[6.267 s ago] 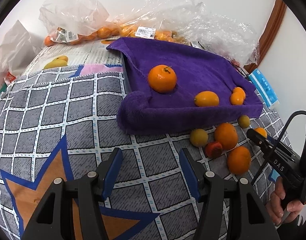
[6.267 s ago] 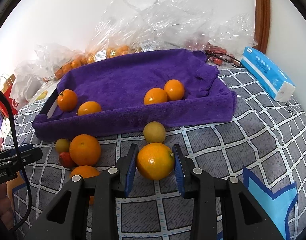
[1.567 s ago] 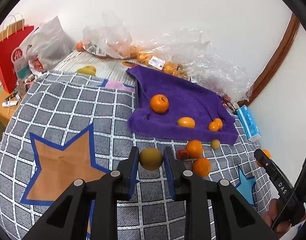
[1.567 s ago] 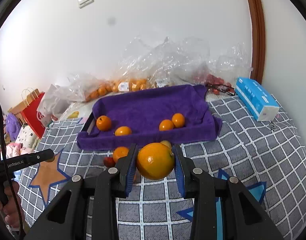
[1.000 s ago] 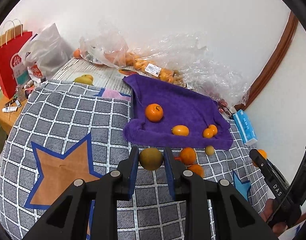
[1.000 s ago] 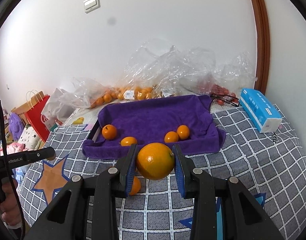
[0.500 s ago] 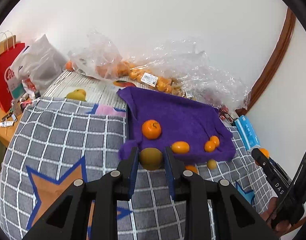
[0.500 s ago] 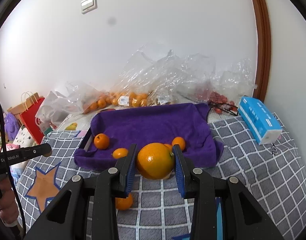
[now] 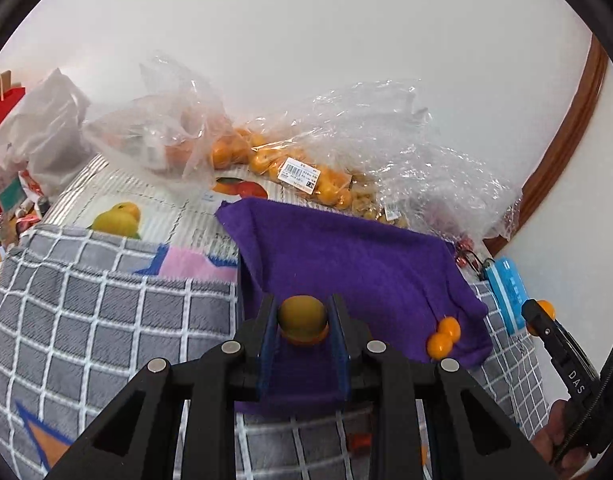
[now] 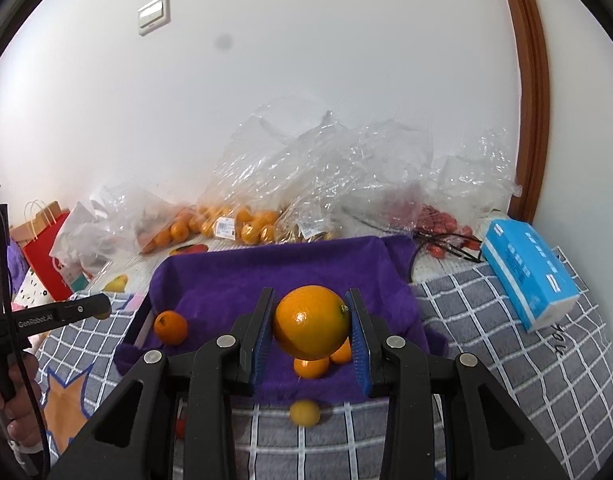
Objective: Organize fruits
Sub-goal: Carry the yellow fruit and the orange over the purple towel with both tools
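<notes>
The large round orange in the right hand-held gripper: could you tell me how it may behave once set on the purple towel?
The large round orange will probably roll, being round. The soft purple towel may slow it.

A plain white wall (image 10: 306, 100) stands behind the bed with its grey checked blanket (image 10: 526, 360), a light switch (image 10: 154, 14) is high on that wall, and a brown wooden door frame (image 10: 530, 100) runs up its right side.

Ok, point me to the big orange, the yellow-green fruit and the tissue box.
big orange (image 10: 311, 327), right wrist view, middle of its peel.
yellow-green fruit (image 9: 302, 317), left wrist view, middle of its skin.
tissue box (image 10: 530, 276), right wrist view, its blue top face.
</notes>
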A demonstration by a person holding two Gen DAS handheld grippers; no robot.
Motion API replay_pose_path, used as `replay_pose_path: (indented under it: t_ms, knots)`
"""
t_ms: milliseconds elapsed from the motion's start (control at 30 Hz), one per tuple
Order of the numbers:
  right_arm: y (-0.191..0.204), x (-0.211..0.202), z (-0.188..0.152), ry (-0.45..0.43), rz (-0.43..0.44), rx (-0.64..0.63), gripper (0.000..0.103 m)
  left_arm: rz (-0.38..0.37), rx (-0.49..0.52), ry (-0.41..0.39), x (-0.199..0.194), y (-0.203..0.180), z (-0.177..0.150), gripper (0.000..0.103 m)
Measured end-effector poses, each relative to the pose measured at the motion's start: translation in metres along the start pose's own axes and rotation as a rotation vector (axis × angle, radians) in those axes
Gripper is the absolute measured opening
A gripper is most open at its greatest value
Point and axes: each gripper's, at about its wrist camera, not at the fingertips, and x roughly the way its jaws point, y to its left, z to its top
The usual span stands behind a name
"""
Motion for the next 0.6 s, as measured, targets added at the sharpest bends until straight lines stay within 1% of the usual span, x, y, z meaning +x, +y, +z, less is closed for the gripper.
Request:
replay_pose_path:
  t_ms: [167,233,333,400,500,600]
  knots:
    - [-0.007,0.024,0.001,0.010,0.023,0.027,0.035,0.008,0.024,0.000,0.022,0.001,-0.001,0.024]
    - [-0.010,0.036,-0.006,0.023,0.030,0.040,0.035,-0.007,0.017,-0.002,0.027,0.004,-0.005,0.024]
    - [-0.015,0.051,-0.017,0.051,0.041,0.057,0.035,-0.039,-0.018,0.010,0.032,0.011,-0.009,0.024]
    - [-0.016,0.056,-0.020,0.071,0.031,0.052,0.035,-0.049,-0.031,0.004,0.033,0.014,-0.010,0.024]
    - [-0.020,0.056,-0.020,0.052,0.008,0.037,0.035,-0.058,-0.037,0.003,0.036,0.016,-0.011,0.024]
    - [-0.029,0.056,-0.022,0.048,0.005,0.059,0.035,-0.058,-0.051,0.013,0.040,0.020,-0.012,0.024]
